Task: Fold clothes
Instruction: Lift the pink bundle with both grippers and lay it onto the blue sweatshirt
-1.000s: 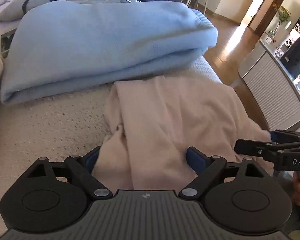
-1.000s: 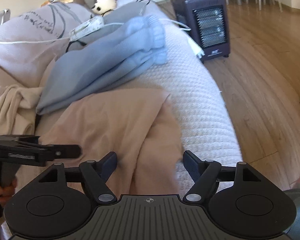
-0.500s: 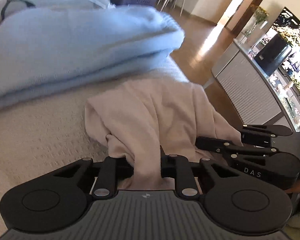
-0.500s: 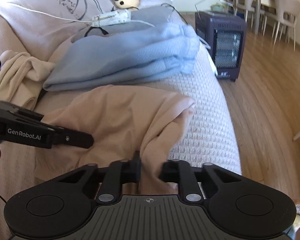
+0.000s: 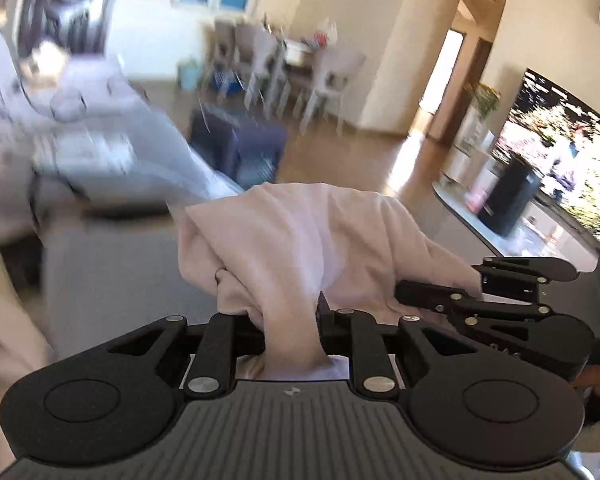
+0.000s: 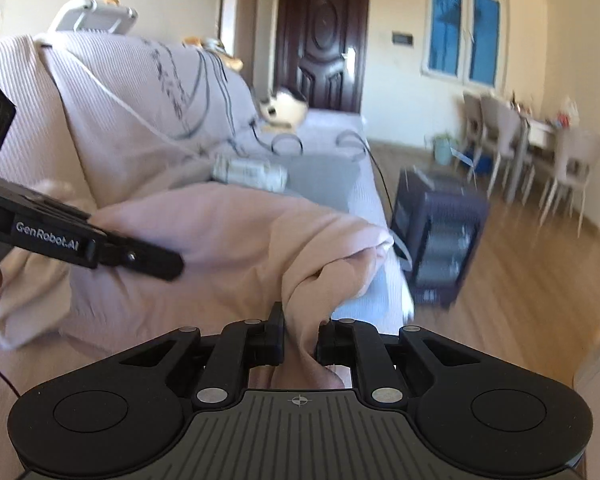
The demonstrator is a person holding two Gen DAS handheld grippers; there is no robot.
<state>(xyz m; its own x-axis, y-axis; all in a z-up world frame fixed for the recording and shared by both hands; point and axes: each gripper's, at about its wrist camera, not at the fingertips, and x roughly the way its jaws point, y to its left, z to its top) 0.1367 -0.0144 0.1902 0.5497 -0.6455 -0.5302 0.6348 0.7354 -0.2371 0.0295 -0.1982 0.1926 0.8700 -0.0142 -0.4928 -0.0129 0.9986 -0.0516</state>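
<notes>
Above the sofa (image 6: 148, 92), left claw (image 5: 290, 322) and right claw (image 6: 300, 332) each pinch a bunched corner of the beige garment (image 6: 228, 240), lifted clear between them, likely to let it hang open before folding

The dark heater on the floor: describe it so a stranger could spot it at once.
Start at the long sofa draped in pale covers, then drop to the wooden floor just off its far end. The heater stands there, a dark boxy unit with a barred front. The pale dining chairs lie farther back.
</notes>
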